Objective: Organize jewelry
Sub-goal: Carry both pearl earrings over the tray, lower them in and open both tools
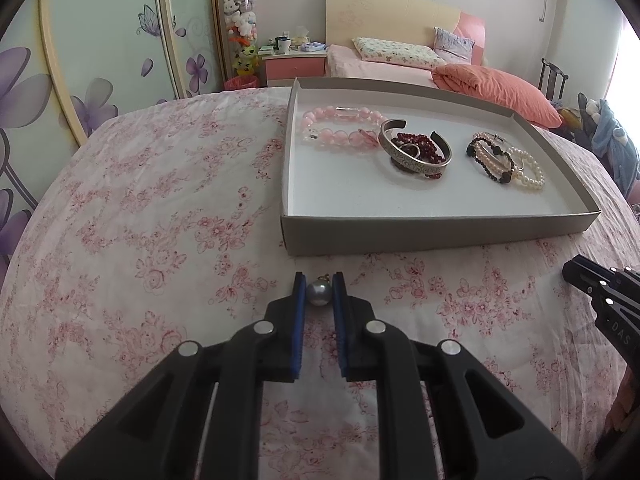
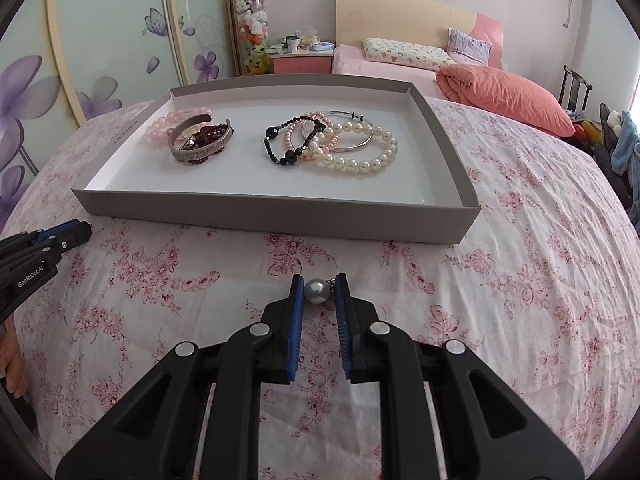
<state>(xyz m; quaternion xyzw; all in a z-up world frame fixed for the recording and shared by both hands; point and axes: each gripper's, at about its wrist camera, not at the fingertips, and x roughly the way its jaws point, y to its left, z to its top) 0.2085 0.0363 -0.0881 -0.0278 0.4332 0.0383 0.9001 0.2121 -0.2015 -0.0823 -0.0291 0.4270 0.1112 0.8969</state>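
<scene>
Left wrist view low and close over the flowered cloth [image 1: 140,208], tilted down, facing the tray [image 1: 440,228] at upper right, right wrist view equally near, tray [image 2: 280,212] upper centre, both share tray, cloth, far bed [image 1: 400,68].

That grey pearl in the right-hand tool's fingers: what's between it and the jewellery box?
Only bare flowered bedsheet. In the right wrist view nothing else lies between the grey pearl and the near wall of the jewellery box.
</scene>
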